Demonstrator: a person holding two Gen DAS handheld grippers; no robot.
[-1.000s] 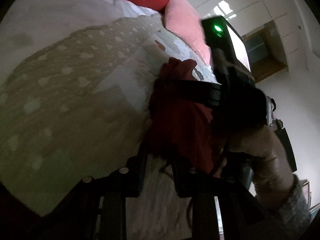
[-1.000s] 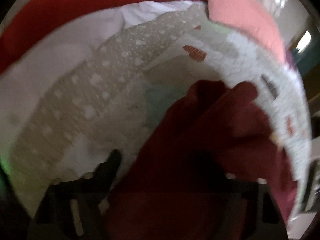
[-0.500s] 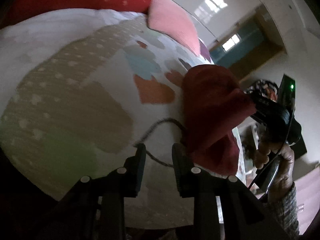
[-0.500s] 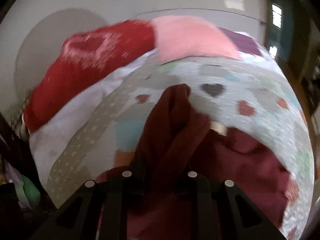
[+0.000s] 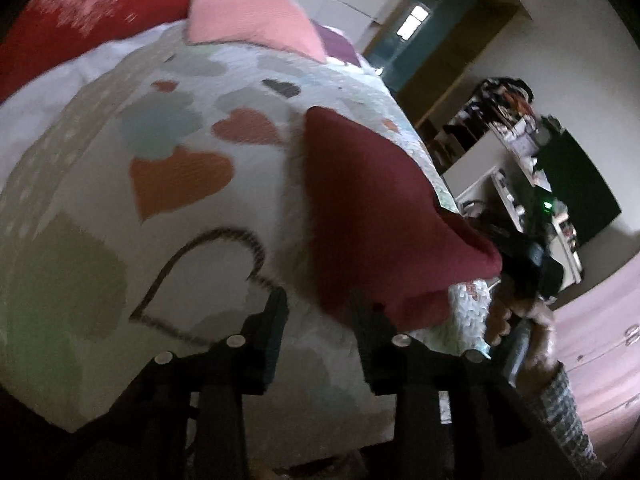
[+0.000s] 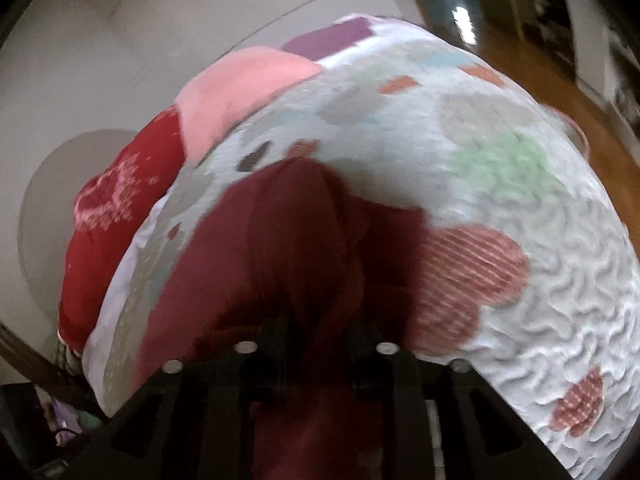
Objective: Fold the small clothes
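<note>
Ahead of both your tongs spreads the quilt (image 5: 192, 208), a pale, puckered cotton cover stitched with soft heart patches in orange, green, grey and teal, plus one heart drawn only in dark outline. Beyond it, at the far end, lie a red cushion (image 5: 80, 12) with a white pattern and a pink knitted pillow (image 5: 248, 12). The maroon garment (image 5: 372, 208), a thick matte knit, sits on the quilt's near edge, bunched into a rough wedge. Your left gripper (image 5: 318, 320) stands with its jaws apart and nothing between them, the garment just ahead and to its right. Your right gripper (image 6: 316, 334) is pinched onto a fold of the maroon garment (image 6: 280, 248), which drapes over the fingers.
</note>
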